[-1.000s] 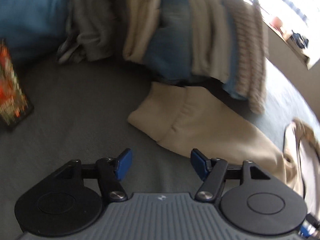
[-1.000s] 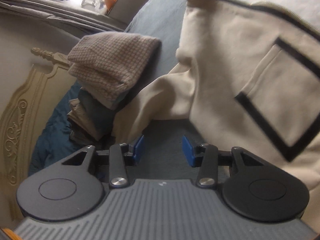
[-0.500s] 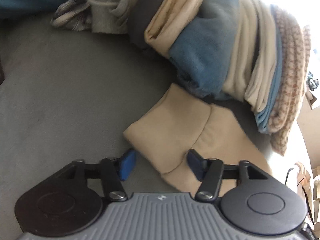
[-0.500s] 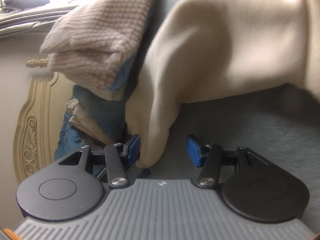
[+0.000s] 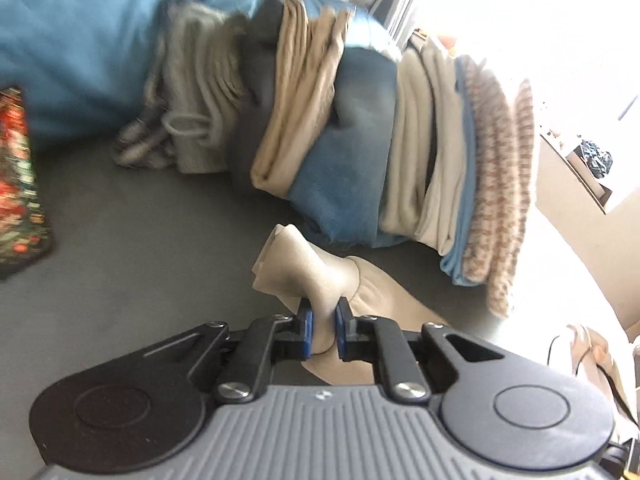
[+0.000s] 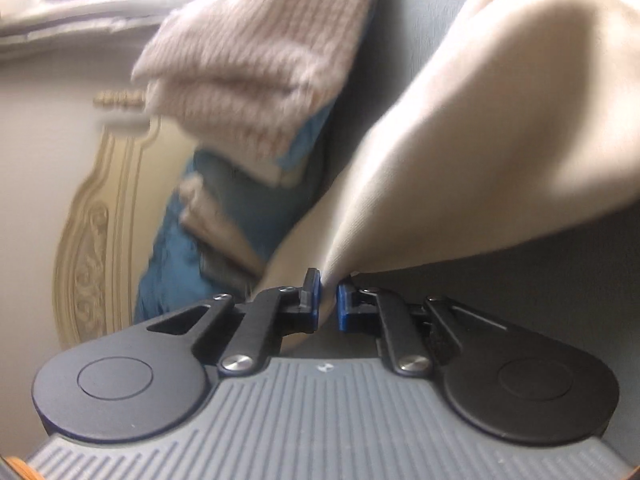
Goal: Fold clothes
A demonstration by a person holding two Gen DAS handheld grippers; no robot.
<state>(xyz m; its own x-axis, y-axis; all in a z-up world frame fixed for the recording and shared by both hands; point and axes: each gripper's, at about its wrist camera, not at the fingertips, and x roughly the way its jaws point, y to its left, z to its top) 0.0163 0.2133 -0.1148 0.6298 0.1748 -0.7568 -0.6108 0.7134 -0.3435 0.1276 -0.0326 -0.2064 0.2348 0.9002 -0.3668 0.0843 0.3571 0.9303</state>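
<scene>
A cream sweatshirt lies on the dark grey bed cover (image 5: 120,240). Its sleeve cuff (image 5: 304,268) is bunched and lifted, with my left gripper (image 5: 322,330) shut on it just behind the cuff. In the right wrist view the same cream sleeve (image 6: 480,140) stretches up and to the right, pinched in a fold by my right gripper (image 6: 328,300), which is shut on it. The body of the sweatshirt is out of view.
A stack of folded clothes (image 5: 360,140) lies just beyond the cuff, topped by a knitted beige sweater (image 6: 260,60). A blue pillow (image 5: 80,40) sits at the far left, a floral patterned item (image 5: 16,184) at the left edge. A carved cream headboard (image 6: 92,240) stands behind.
Both grippers went from open to shut on the cream sleeve. The left one closed behind the cuff and lifted it; the right one pinched the sleeve fabric and pulled it taut.
</scene>
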